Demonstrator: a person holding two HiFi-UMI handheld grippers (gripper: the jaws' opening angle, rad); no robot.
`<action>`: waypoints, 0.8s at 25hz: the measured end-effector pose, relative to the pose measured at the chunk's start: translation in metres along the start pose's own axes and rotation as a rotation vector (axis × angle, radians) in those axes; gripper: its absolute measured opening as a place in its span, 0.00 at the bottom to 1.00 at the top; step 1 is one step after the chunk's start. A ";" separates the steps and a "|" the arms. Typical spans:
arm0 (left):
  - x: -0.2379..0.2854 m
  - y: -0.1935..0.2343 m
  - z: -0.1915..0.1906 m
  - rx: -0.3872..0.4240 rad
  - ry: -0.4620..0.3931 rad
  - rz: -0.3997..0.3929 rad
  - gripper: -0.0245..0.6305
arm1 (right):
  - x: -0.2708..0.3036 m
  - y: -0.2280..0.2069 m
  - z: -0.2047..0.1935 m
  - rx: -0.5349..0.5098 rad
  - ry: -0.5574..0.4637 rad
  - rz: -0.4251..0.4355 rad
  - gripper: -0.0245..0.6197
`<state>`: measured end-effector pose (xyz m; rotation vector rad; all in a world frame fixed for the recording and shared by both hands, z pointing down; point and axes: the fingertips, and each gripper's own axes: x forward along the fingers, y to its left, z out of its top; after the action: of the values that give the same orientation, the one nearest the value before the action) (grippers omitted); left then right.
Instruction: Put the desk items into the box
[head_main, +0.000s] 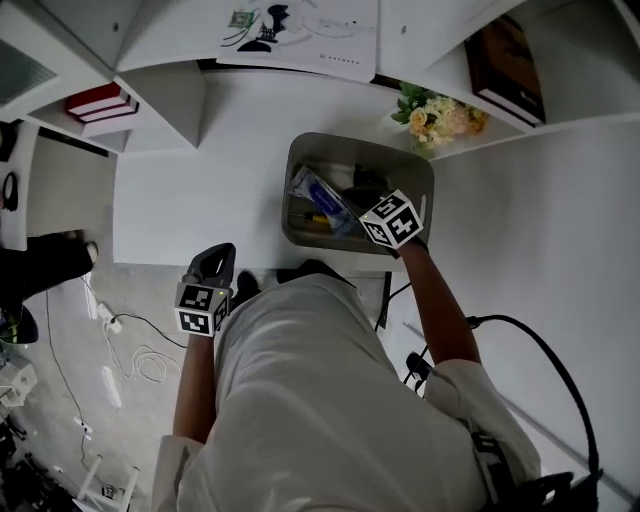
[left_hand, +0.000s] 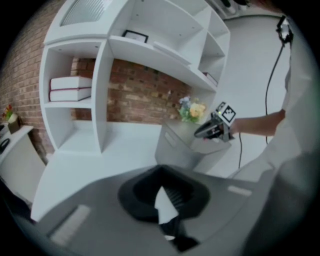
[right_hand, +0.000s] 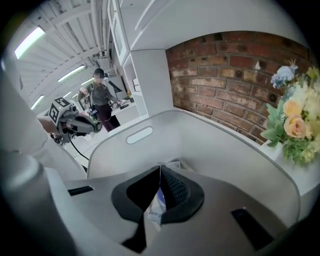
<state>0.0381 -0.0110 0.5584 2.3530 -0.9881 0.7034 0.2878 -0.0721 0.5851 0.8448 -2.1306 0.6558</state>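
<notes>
Head view: grey box (head_main: 352, 143) on white table (head_main: 200, 180), blue-white packet (head_main: 322, 196) & other bits inside. R claw (right_hand: 160, 165) closed tight, nothing gripped, tips over box interior. L claw (left_hand: 161, 186) closed too, empty, by table's near edge, apart from box.

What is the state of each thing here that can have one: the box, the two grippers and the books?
grey box, open at the top, standing on the desk, with items inside
right gripper, fingers shut, nothing held, above the box
left gripper, fingers shut, nothing held, apart from the box
books, closed, stacked flat
</notes>
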 end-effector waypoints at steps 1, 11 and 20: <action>-0.004 0.001 0.000 0.005 -0.003 -0.010 0.04 | -0.003 0.004 0.001 0.019 -0.013 -0.011 0.04; -0.032 0.009 -0.010 0.048 -0.028 -0.094 0.04 | -0.034 0.042 0.005 0.140 -0.107 -0.136 0.04; -0.057 -0.010 -0.013 0.107 -0.059 -0.188 0.04 | -0.071 0.096 -0.003 0.270 -0.271 -0.250 0.04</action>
<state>0.0074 0.0314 0.5309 2.5320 -0.7571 0.6313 0.2548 0.0179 0.5147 1.3912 -2.1481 0.7410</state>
